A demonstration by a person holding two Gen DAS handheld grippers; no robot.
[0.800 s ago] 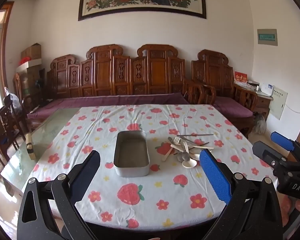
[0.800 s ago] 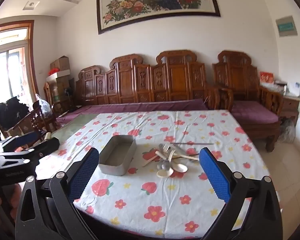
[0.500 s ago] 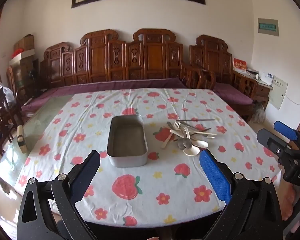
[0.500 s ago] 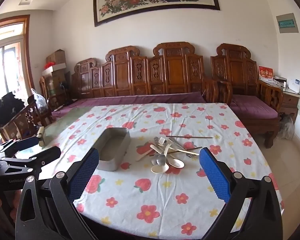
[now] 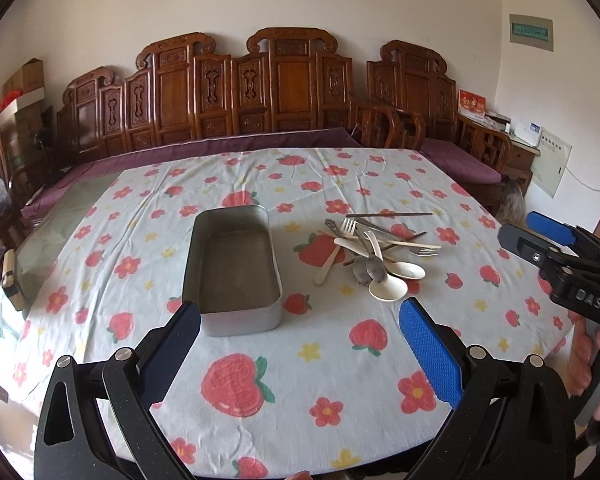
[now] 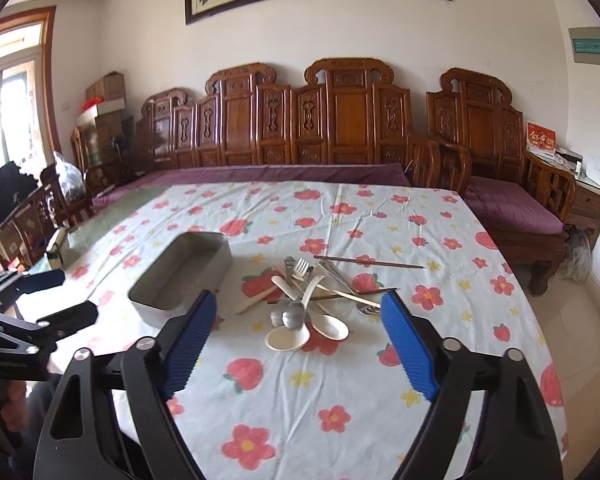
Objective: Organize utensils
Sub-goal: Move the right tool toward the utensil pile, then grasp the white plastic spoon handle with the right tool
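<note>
The letters "DAS" stand in pale print on the black body of the right gripper (image 5: pixel 550 236), seen in the left wrist view out past the blue-padded finger (image 5: pixel 428 356). A red card (image 5: pixel 472 102) with gold characters stands on the side cabinet far beyond that finger; the characters are too small to read. The same red card (image 6: pixel 541 140) shows in the right wrist view, again unreadable. A green wall panel (image 6: pixel 590 45) high above the right-hand finger carries a line of marks that cannot be made out. Faint lettering on the left gripper (image 6: pixel 40 298) body is illegible.
</note>
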